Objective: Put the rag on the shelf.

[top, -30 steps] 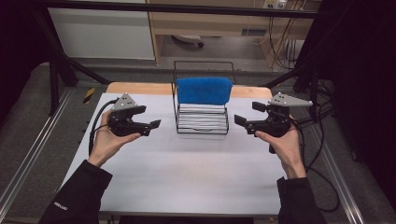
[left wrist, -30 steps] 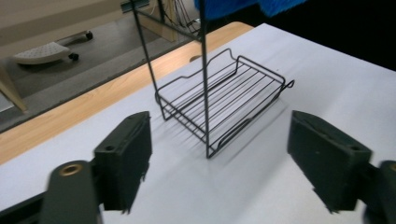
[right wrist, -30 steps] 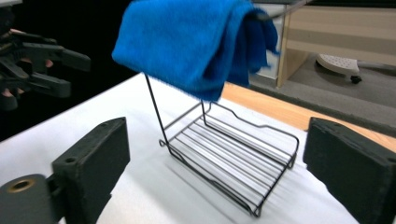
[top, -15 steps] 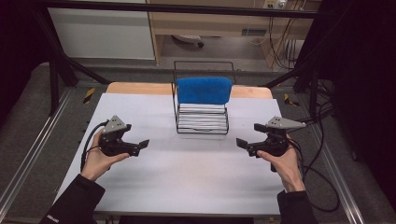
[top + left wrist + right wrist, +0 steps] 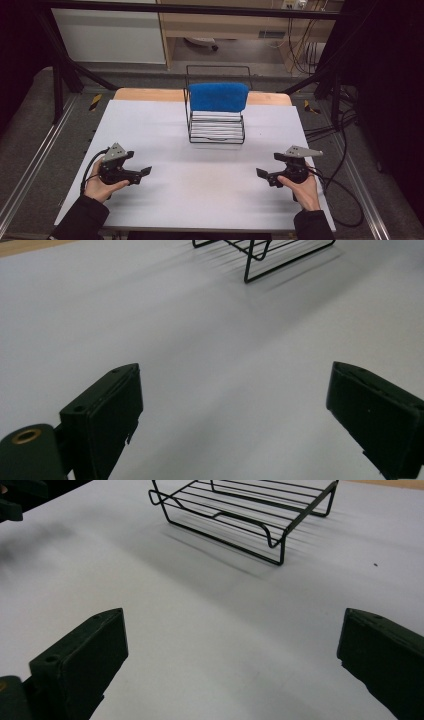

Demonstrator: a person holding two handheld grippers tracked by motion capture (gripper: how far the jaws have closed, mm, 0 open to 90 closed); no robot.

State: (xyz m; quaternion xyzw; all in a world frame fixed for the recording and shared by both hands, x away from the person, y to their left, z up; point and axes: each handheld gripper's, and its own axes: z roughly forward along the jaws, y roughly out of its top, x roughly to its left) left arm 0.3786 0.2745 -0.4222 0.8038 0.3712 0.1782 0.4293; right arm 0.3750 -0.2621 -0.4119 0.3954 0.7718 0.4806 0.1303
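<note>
Between both pairs of spread jaws: bare white table (image 5: 210, 175). Ahead of left gripper (image 5: 141, 173) and right gripper (image 5: 263, 174): wire rack (image 5: 216, 131), blue sponge (image 5: 218, 97).

your right gripper (image 5: 232, 665) hangs low over the white table (image 5: 210, 630), its two black jaws spread wide with nothing between them; they have just been opening. ahead of the jaws, well apart from them, stands the black wire rack (image 5: 245, 517), casting a striped shadow on the tabletop.
</note>
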